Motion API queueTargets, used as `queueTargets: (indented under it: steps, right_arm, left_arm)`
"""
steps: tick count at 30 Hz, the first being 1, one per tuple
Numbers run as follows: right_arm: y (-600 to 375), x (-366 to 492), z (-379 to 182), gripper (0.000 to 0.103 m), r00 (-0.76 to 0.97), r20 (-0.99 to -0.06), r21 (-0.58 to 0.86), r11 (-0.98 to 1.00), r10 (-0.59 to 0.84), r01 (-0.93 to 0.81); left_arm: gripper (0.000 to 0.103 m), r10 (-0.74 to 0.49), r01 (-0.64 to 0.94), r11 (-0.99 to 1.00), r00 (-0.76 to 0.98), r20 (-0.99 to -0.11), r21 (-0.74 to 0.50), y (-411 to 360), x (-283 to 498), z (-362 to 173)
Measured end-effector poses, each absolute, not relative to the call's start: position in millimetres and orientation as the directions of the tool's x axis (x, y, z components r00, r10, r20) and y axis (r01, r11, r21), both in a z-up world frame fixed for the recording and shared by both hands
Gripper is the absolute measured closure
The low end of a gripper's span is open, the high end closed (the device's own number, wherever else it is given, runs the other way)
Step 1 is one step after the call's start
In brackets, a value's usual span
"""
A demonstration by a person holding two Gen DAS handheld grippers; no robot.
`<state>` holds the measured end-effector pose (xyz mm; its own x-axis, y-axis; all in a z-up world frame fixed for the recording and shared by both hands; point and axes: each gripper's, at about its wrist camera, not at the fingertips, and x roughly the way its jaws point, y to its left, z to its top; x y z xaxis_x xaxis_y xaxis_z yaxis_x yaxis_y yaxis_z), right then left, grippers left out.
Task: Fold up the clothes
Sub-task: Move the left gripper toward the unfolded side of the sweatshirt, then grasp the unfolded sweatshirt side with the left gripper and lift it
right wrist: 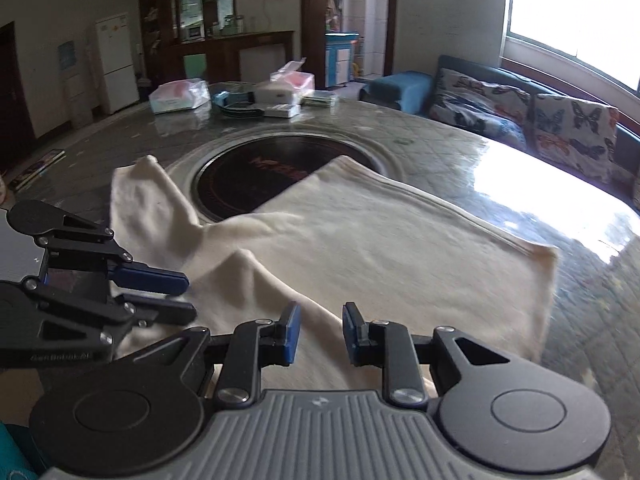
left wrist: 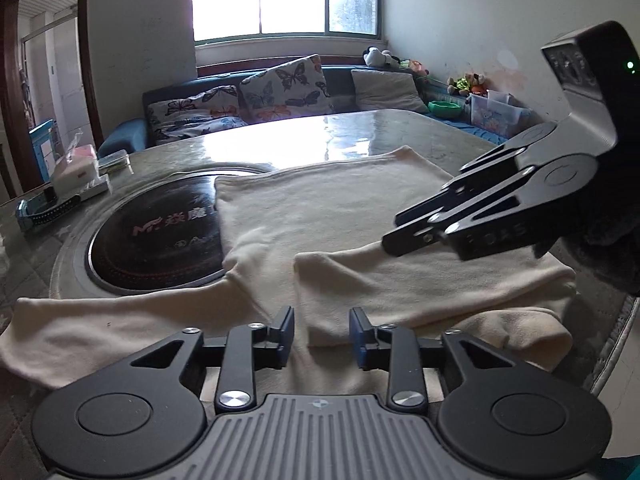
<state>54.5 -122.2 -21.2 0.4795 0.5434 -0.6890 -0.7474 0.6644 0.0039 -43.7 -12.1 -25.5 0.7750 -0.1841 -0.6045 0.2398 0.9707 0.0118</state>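
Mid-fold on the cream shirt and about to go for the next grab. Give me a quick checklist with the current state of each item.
1. Left hand-held gripper open and empty: ok.
2. Right hand-held gripper open and empty: ok.
3. One sleeve already folded over the shirt body: ok.
4. Other sleeve folded in: not ok, it lies spread out to the side.
5. Shirt fully on the table: cannot tell, the near edge is hidden behind the grippers.
6. Clutter clear of the shirt: ok, the boxes sit at the far side.
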Motion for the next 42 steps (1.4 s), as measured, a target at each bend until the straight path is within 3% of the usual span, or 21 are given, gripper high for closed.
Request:
queueTargets:
  steps: [8,16,25,29,33,35,37,39,42]
  right_arm:
    - [-74.1,52.2,-34.0,0.081,0.430,-0.707,-0.019,0.592,0.562,-0.806]
    - [-69.2,30.4,-22.3,0.080,0.399,-0.710,-0.043,0.529,0.581,-0.847]
    - [-69.6,23.8,-29.5,0.080,0.369,-0.716,0.001,0.529,0.593,-0.848]
    - [-77.3,20.2,-21.9,0.080,0.385,-0.701,-0.002,0.538,0.600,-0.843]
    - [-85.8,16.3,-15.5,0.080,0.403,-0.689,-0.008,0.551,0.602,-0.835]
    - [-93.3,14.6,-12.4,0.080,0.415,-0.682,-0.003,0.565,0.602,-0.825]
    - [-103.2,13.9,-10.4,0.080,0.432,-0.673,0.006,0.588,0.601,-0.809]
    - [-113.4,13.5,-8.8,0.080,0.450,-0.663,0.015,0.612,0.598,-0.791]
    - [-128.8,12.9,-6.3,0.080,0.477,-0.648,0.030,0.646,0.593,-0.762]
  left_arm:
    - [0.061,-0.092,0.109,0.994,0.807,-0.583,-0.006,31.3,-53.7,-17.5]
    - [0.051,0.171,-0.198,0.980,0.801,-0.574,0.016,103.6,-54.6,-14.6]
    - [0.051,0.373,-0.449,0.893,0.717,-0.589,0.019,161.3,-47.4,-20.4]
    - [0.052,0.370,-0.490,0.871,0.693,-0.618,-0.028,176.3,-38.2,-25.7]
    - [0.057,0.357,-0.516,0.853,0.683,-0.637,-0.076,186.0,-32.6,-28.9]
    - [0.067,0.368,-0.527,0.846,0.681,-0.633,-0.075,184.5,-32.1,-28.5]
    - [0.087,0.364,-0.529,0.844,0.684,-0.632,-0.086,185.7,-31.1,-28.7]
    - [0.096,0.357,-0.526,0.845,0.694,-0.626,-0.102,185.7,-31.8,-25.6]
    - [0.097,0.327,-0.479,0.870,0.740,-0.587,-0.120,171.0,-35.0,-11.0]
